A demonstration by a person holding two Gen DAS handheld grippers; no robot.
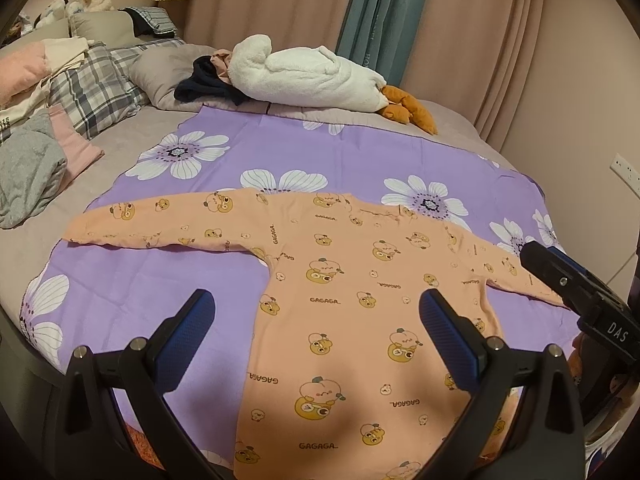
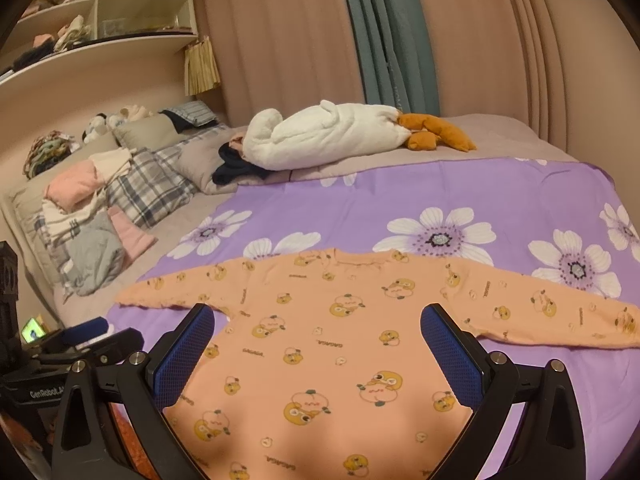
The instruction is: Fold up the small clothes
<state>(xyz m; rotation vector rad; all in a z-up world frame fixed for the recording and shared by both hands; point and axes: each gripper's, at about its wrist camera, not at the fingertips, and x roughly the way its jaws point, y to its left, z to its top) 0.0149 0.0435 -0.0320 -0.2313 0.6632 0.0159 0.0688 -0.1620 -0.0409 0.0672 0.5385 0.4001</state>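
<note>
both tongs (image 1: 316,334) (image 2: 318,346) gape wide, empty, above the flat orange shirt (image 1: 360,320) (image 2: 320,344).

Pink curtains (image 2: 280,40), teal drape (image 2: 384,40), wall shelves (image 2: 100,12), bed (image 2: 500,136)

"GAGAGA" is printed repeatedly across the orange shirt (image 1: 352,320). At three o'clock, the right gripper (image 1: 580,280) reads "DAS". At eight o'clock in the right wrist view, the left gripper (image 2: 80,344) reads "GenRobot.AI".

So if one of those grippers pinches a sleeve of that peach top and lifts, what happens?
Probably floppy: the peach top lies flat with soft wrinkles, so the rest would likely sag and trail. It looks thin, so likely light. On the purple sheet it may drag and bunch rather than slide.
</note>
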